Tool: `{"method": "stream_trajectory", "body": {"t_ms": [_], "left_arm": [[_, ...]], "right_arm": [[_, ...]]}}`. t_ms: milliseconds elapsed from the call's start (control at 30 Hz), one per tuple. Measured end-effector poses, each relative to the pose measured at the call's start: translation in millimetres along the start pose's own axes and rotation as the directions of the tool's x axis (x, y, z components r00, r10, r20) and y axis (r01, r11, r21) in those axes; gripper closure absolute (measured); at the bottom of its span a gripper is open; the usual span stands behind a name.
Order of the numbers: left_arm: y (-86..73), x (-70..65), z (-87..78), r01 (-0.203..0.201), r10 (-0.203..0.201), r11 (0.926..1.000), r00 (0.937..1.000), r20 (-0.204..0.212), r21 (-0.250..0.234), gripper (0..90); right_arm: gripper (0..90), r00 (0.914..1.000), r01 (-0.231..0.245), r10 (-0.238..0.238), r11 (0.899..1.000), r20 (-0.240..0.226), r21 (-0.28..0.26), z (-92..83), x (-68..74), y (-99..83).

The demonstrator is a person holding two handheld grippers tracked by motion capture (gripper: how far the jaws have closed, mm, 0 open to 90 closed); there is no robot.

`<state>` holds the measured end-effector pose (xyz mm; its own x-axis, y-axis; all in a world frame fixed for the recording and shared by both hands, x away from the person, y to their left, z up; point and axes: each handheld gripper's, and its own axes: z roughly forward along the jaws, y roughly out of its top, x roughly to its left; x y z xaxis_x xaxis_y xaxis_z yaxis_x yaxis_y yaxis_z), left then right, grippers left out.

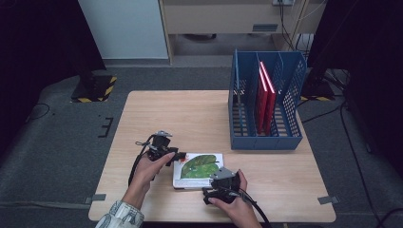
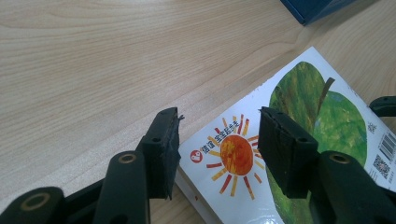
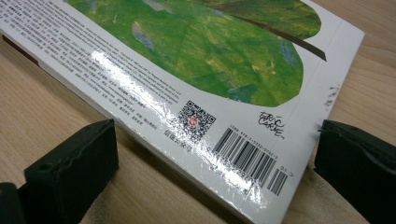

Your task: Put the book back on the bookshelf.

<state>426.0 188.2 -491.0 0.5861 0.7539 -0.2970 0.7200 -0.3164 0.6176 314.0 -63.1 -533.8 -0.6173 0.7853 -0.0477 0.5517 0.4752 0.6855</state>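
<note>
Wooden and pale, the desk held a picture book that lay flat near the person's edge, with its back cover up and a big green leaf painted on it. On the left, the left claw was at the book's left end; in the left gripper view its jaws stood a little way apart over the corner with the orange sun, one over the bare wood and one over the cover, and nothing was pinched between them. Further right, the right claw sat at the book's near right corner, and in the right gripper view its jaws were spread wide, one on each side of the corner with the barcode, not pressing on it. Far to the right stood a blue file rack with red books upright inside. It looked like the step was getting a hold on the book so it could be lifted. The next move probably called for one claw to close on an edge and tip the book up, since a flat book gives little to grab.
</note>
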Motion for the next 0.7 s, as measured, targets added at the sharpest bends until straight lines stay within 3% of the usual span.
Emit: {"method": "stream_trajectory", "body": {"t_ms": [267,500,700], "left_arm": [[5.4,-1.9,-5.2,0.002,-0.002,0.9998,0.9999,0.014,-0.019,48.3],[8.8,-3.2,-7.9,-0.004,0.004,0.9997,0.9999,0.016,-0.022,48.4],[15.2,-7.3,-12.8,-0.011,0.012,0.9993,0.9998,0.017,-0.037,48.3]], "right_arm": [[0.8,0.9998,-0.020,0.020,1.000,-0.002,-0.008,-0.1,-1.0,0.8],[0.3,0.9999,-0.010,0.010,1.000,0.006,-0.019,0.2,-0.5,2.8],[0.1,0.9992,-0.040,0.040,0.999,0.001,-0.036,0.1,-1.6,5.1]]}}
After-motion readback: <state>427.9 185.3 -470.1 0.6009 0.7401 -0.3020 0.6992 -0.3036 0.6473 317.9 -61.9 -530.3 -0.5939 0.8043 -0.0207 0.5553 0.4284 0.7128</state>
